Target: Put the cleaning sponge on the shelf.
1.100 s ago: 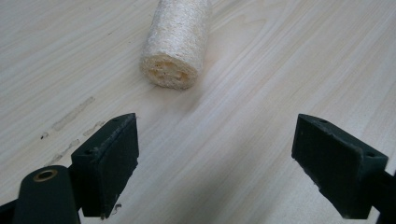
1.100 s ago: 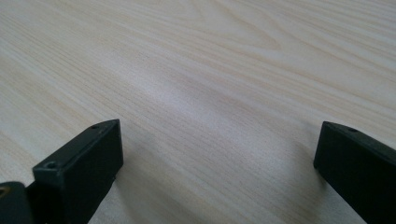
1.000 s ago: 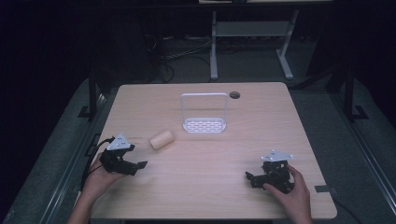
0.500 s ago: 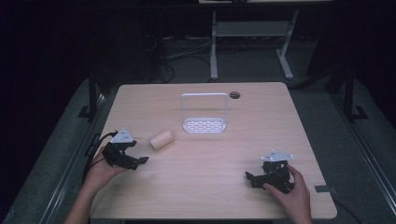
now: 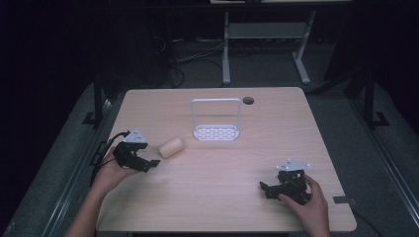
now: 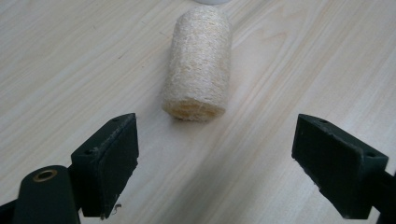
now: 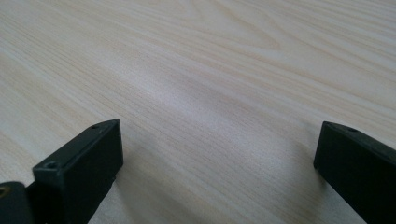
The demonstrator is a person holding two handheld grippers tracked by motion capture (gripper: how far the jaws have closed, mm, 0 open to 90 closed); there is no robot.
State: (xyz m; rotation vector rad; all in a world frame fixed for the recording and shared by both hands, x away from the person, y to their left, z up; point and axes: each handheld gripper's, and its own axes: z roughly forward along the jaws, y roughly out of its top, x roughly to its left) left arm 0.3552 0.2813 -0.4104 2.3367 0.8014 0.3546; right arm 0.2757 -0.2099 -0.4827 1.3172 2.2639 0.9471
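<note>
A pale, rough loofah cylinder (image 5: 170,147) lies on its side on the wooden table, left of centre. In the left gripper view the loofah cylinder (image 6: 198,63) lies just beyond my left gripper (image 6: 215,154), whose jaws stand wide open with nothing between them. From the high view my left gripper (image 5: 148,164) sits just left of the cylinder and points at it. My right gripper (image 5: 266,189) rests near the table's front right, open over bare wood (image 7: 210,93).
A white wire-handled rack (image 5: 216,131) stands at the middle of the table (image 5: 276,123), behind the cylinder. A dark round grommet hole (image 5: 248,100) sits near the far edge. Metal desk legs (image 5: 226,54) stand on the floor beyond.
My left gripper has moved up and toward the cylinder, closing the gap to it. The right gripper has stayed put.
</note>
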